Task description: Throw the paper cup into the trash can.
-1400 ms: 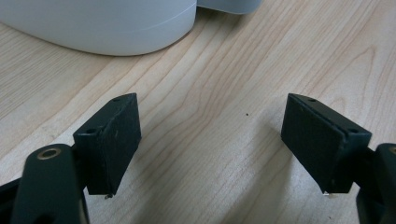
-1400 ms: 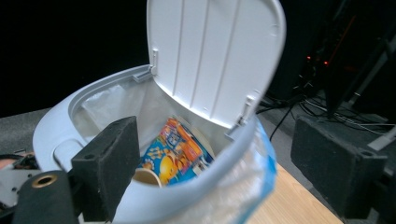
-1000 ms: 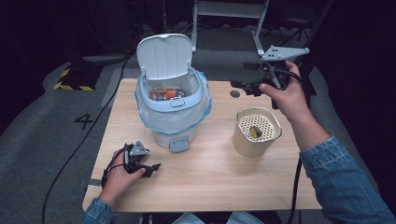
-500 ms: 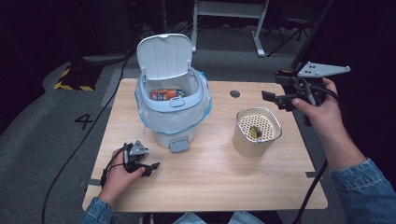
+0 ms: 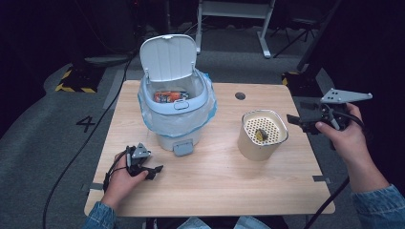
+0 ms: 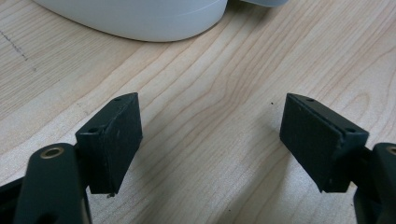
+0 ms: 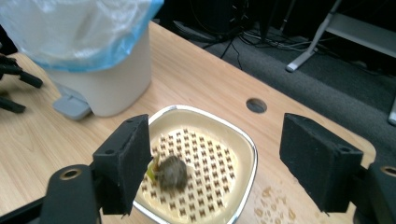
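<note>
The right gripper (image 5: 292, 120) has swung from beside the open bin (image 5: 174, 102) down to just right of the cream strainer pot (image 5: 261, 134), its fingers narrowing, nothing between them. A dark scrap (image 7: 172, 173) lies in that pot. The left gripper (image 5: 154, 171), well left of the pot, rests wide apart and empty on the counter (image 5: 224, 186).

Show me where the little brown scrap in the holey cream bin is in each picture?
High view: the brown scrap lies on the perforated tray of the cream bin, right of centre.
Left gripper view: not in it.
Right gripper view: scrap low in the middle, beside the left jaw.
Shared landmark: the white pedal bin.
</note>
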A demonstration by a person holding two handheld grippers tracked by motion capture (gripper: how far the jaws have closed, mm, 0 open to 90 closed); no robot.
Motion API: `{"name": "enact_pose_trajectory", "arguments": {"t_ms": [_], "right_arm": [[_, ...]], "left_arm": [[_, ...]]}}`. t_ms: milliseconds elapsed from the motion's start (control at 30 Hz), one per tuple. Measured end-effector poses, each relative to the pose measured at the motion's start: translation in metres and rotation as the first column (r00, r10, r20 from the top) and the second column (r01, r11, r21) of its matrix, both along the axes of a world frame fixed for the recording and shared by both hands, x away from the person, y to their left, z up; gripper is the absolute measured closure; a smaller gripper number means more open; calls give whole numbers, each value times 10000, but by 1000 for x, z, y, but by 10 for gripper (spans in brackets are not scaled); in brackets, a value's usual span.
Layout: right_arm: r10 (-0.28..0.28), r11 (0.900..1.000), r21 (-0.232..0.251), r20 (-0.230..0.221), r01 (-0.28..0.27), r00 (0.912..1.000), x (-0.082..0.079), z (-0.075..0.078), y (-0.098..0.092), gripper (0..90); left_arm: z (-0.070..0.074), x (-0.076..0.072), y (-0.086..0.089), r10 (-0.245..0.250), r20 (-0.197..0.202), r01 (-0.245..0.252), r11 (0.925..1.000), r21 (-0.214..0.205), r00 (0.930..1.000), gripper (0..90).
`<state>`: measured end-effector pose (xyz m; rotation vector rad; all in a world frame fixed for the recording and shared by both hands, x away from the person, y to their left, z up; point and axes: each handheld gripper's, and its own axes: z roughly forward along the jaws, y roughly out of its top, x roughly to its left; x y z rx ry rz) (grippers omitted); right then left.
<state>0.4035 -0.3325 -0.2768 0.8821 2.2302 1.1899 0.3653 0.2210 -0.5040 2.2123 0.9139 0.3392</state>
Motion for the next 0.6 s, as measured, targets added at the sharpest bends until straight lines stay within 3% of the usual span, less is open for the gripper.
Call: {"name": "enact_pose_trajectory", "arguments": {"t_ms": [133,167,267,300,367,600], "right_arm": [[-129,9999,40,-98,129,9999,-5,-13,-9,253],[-155,9999,-67,-292,153,9995,-9,-25,-16,267],[-235,9997,-95,-426,231,9988,-12,-36,-21,268],[-362,9991,-225,-558,350,9978,-15,-49,-27,268],[-465,9985,-301,-642,447,9969,-17,-59,-32,266],[-897,9959,-237,-1053,877,9904,-22,-95,-45,244]], "left_arm": [[0,0,0,10,2,-10,10000,4,10000,215],[0,0,0,7,3,-7,10000,11,10000,215],[0,0,0,12,4,-12,10000,14,10000,215],[0,0,0,22,20,-22,10000,8,10000,215],[0,0,0,29,14,-29,10000,-3,10000,215],[0,0,0,26,17,-26,10000,5,10000,215]]}}
